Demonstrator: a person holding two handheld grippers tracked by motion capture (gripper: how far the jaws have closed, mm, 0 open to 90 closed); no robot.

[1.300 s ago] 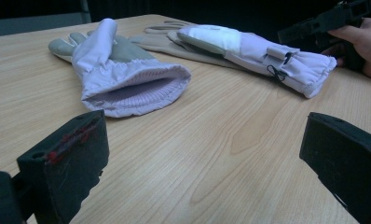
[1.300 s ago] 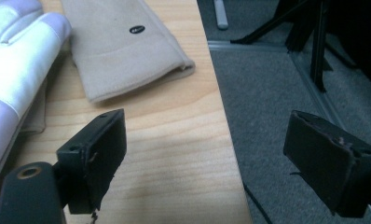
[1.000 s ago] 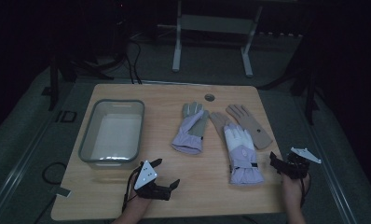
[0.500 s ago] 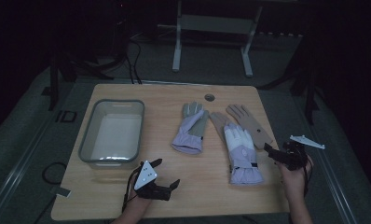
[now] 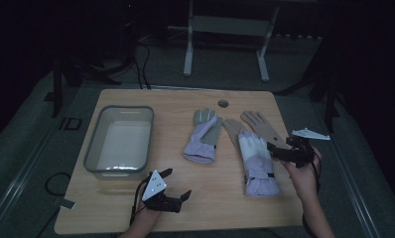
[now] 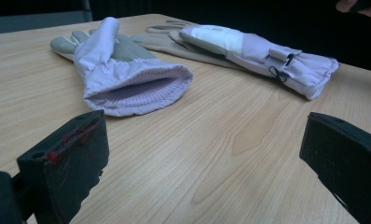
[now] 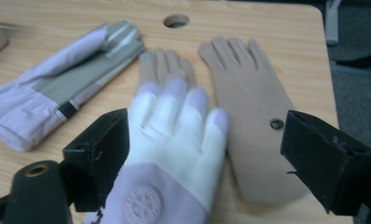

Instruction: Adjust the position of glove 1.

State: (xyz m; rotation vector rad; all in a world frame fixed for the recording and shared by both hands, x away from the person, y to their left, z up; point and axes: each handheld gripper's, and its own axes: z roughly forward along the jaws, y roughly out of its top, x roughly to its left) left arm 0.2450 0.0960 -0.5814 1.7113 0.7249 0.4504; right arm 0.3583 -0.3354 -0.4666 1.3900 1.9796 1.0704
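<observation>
Several gloves lie on the wooden table (image 5: 151,218). A lilac glove with a grey palm (image 5: 203,137) (image 6: 127,77) (image 7: 58,88) rests at the centre. To its right, a lilac glove with a white hand part (image 5: 255,159) (image 6: 267,51) (image 7: 174,135) lies over a tan glove (image 7: 162,63); another tan glove (image 5: 262,126) (image 7: 249,98) lies flat beside it. My right gripper (image 5: 280,152) (image 7: 211,154) hovers open at the white-and-lilac glove's right edge, jaws spanning its fingers and the tan glove. My left gripper (image 5: 178,182) (image 6: 204,158) is open and low over bare wood near the front edge, facing the lilac glove's cuff.
A grey plastic bin (image 5: 94,153) stands on the table's left half. A round cable hole (image 5: 223,103) (image 7: 176,20) sits near the far edge. Beyond the table stand a white metal stand (image 5: 225,25) and cables on a dark floor.
My right gripper has moved left from the table's right edge to over the white-and-lilac glove. The left gripper and the gloves have stayed put.
</observation>
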